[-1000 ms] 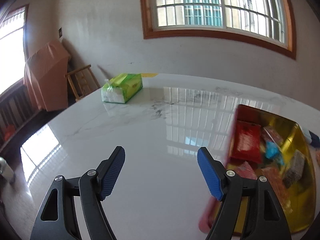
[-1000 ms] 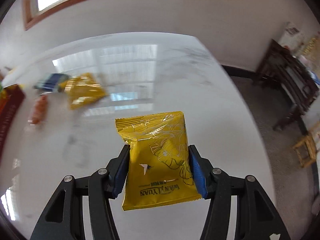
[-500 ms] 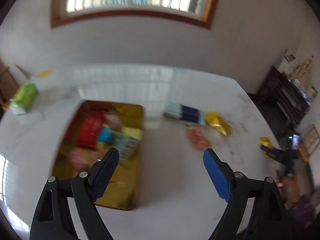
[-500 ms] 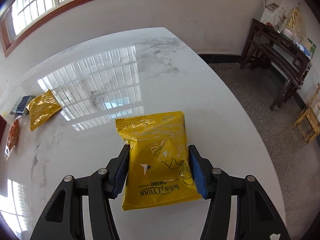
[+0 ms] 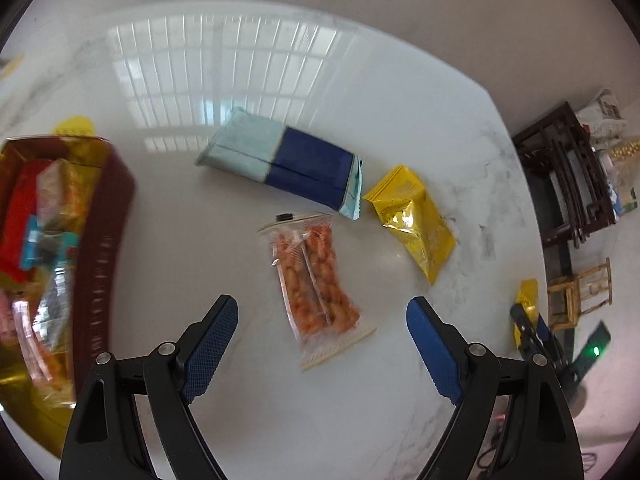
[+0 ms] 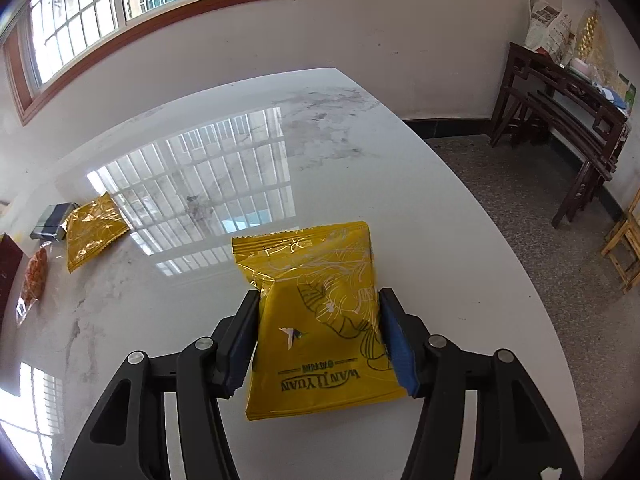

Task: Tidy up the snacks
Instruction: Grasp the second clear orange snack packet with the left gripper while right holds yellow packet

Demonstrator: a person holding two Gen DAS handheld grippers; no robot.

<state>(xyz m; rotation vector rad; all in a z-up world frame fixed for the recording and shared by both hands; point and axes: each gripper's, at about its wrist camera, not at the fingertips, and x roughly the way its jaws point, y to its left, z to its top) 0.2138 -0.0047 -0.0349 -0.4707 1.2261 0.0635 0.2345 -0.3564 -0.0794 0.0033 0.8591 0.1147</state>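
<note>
My left gripper (image 5: 320,308) is open and points down at the white marble table, empty. A clear packet of orange snacks (image 5: 314,276) lies just beyond its fingertips. Farther off lie a blue and pale blue packet (image 5: 284,164) and a yellow packet (image 5: 412,220). A gold box with dark red walls (image 5: 108,248), holding several snacks, stands at the left. My right gripper (image 6: 319,296) holds another yellow packet (image 6: 316,312) above the table's right side. Its jaws are opening slightly, and both pads still touch the packet.
The table's curved edge runs close on the right, with speckled floor beyond. A dark wooden side table (image 6: 560,92) and a small wooden stool (image 6: 628,240) stand there. A small yellow item (image 5: 74,124) lies behind the box.
My left gripper swung right, from the box over to the loose packets, tilted down and opened wider. My right gripper turned a little with the yellow packet still in it.
</note>
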